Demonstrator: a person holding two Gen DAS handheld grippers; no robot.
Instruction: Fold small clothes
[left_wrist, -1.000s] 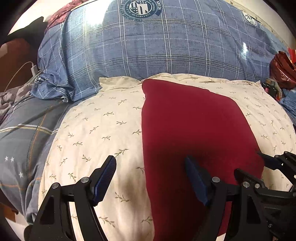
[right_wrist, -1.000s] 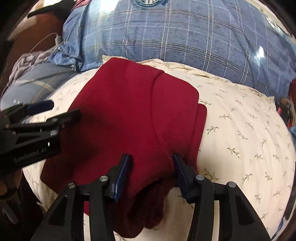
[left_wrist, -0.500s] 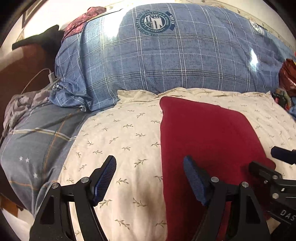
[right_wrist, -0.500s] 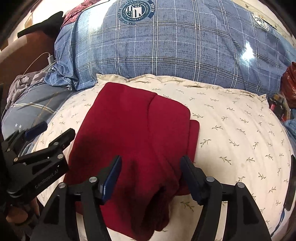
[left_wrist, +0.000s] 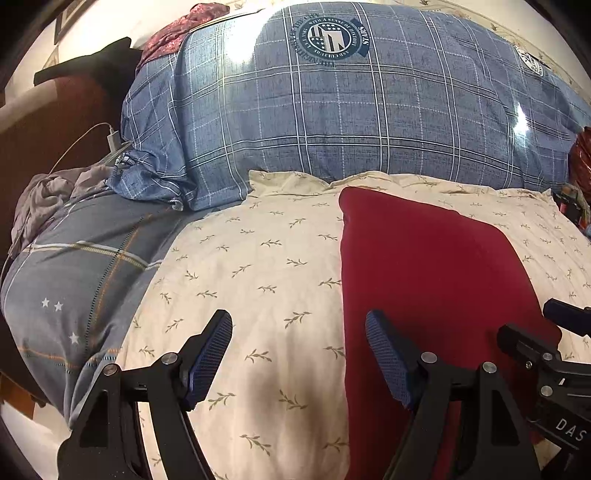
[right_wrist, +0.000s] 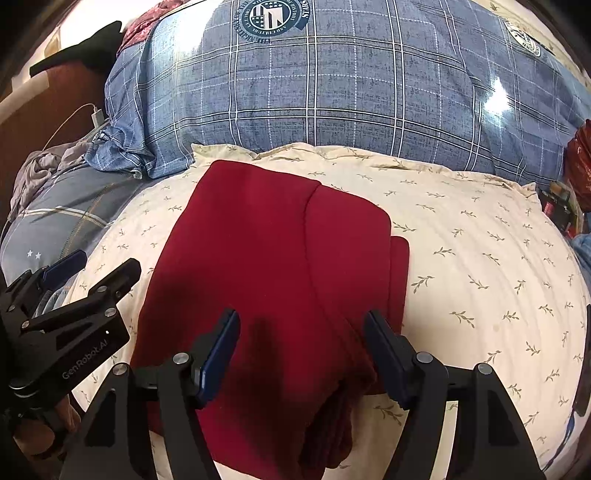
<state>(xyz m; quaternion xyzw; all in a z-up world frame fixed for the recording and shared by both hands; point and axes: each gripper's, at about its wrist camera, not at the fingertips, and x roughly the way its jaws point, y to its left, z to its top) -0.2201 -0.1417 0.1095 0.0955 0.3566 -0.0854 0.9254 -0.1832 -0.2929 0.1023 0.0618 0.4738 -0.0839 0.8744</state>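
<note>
Hovering both hand-held grippers, left (left_wrist: 298, 354) and right (right_wrist: 301, 350), jaws wide and empty, over the folded red garment (right_wrist: 273, 258), lengthwise toward the plaid pillow (right_wrist: 332, 92).

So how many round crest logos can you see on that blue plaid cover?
2: one crest at the blue plaid cover's top centre, another near its far right edge. Folds may hide more.

Bare cream pillow (right_wrist: 480, 266) lies open right of the red garment (right_wrist: 266, 258); the plaid pillow (right_wrist: 351, 96) walls the far side.
</note>
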